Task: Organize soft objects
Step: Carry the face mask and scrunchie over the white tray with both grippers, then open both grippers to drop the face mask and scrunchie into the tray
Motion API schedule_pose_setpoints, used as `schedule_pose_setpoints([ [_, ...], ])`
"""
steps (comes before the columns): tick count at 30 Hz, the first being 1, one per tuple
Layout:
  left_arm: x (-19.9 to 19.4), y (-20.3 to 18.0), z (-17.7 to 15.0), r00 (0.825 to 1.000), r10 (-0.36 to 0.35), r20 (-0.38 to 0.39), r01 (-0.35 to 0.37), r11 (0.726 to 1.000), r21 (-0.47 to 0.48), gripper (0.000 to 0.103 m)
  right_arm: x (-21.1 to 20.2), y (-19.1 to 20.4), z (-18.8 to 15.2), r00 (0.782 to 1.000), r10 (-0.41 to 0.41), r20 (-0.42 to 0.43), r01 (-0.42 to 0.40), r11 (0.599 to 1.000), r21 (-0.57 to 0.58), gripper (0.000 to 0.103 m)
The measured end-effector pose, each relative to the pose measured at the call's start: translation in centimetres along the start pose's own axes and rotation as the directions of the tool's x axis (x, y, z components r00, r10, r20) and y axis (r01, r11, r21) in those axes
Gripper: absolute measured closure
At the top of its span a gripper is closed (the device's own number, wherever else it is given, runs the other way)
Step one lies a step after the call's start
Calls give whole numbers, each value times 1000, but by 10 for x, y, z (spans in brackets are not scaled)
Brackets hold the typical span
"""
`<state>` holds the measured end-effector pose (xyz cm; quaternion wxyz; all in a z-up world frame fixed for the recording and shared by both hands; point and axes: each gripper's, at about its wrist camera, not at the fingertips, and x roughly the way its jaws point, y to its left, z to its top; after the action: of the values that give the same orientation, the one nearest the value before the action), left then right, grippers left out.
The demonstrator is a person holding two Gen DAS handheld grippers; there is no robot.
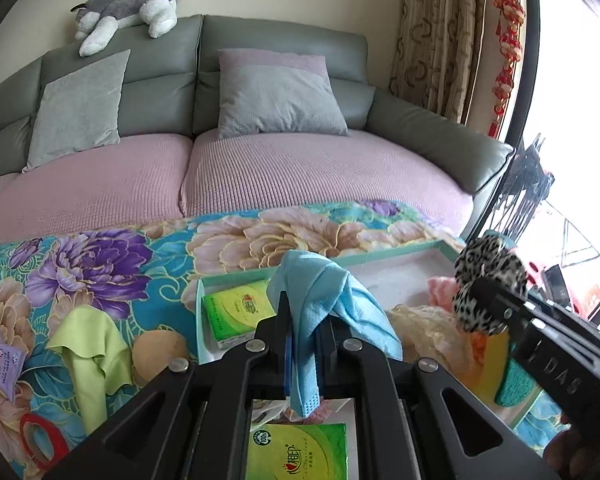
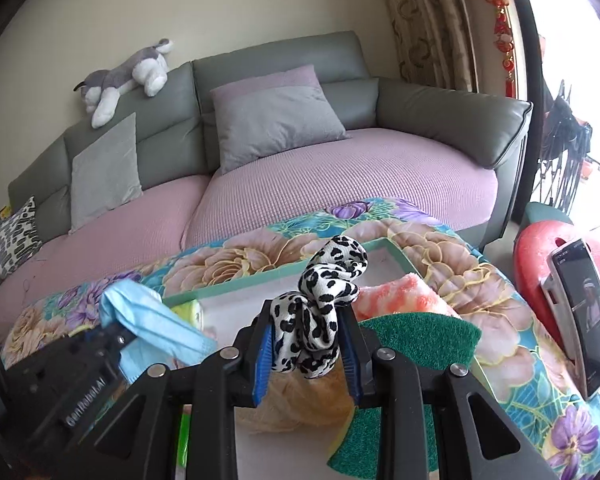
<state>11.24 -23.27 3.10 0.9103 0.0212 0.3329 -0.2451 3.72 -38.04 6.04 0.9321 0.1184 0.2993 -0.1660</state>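
Currently, the left gripper (image 1: 302, 320) is clenched on a light blue face mask (image 1: 324, 300); the mask drapes over both fingers and one end hangs down between them above a green tissue pack (image 1: 296, 452) at 6 o'clock in the left wrist view. The right gripper (image 2: 306, 332) is clenched on a black-and-white leopard-print scrunchie (image 2: 324, 300), which bulges upward past the fingertips.

Both grippers are positioned over a shallow teal-rimmed tray (image 1: 380, 258) resting on a floral blanket (image 1: 100, 264). Tray contents, as seen in the right wrist view: a pink fluffy cloth (image 2: 400, 298) at 2 o'clock, a green scouring pad (image 2: 416, 336) at 3 o'clock, and a pale orange mesh bundle (image 2: 300, 404) directly below the scrunchie. A second green tissue pack (image 1: 236, 312) lies in the tray's far-left corner.

Outside the tray, at 9 o'clock in the left wrist view, a lime-green cloth (image 1: 92, 356) and a tan round sponge (image 1: 160, 354) lie on the blanket, touching each other. A red ring (image 1: 40, 436) lies at 7 o'clock.

A plush husky (image 1: 128, 12) rests on top of the grey sofa (image 1: 284, 36) backrest at 11 o'clock. A phone (image 2: 588, 312) stands at 3 o'clock in the right wrist view.
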Motion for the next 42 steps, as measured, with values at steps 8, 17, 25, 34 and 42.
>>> schedule_pose_setpoints([
  [8,32,2,-15,991,43,-123,-42,999,6,94,25,0,-10,997,-8,-83,7,1000,-8,72],
  [17,34,6,-17,984,47,-169,-47,999,6,94,29,2,-12,994,-34,-107,31,999,-28,70],
  [25,23,4,-13,977,30,-211,-26,999,21,44,23,5,-7,991,-54,-121,49,998,-42,46],
  [34,-8,11,-2,982,47,-185,-44,999,17,41,1,12,0,991,-70,-113,62,995,-72,40],
  [42,-32,34,4,986,81,-144,-87,996,-35,38,-10,20,-3,988,-70,-135,57,994,-96,40],
])
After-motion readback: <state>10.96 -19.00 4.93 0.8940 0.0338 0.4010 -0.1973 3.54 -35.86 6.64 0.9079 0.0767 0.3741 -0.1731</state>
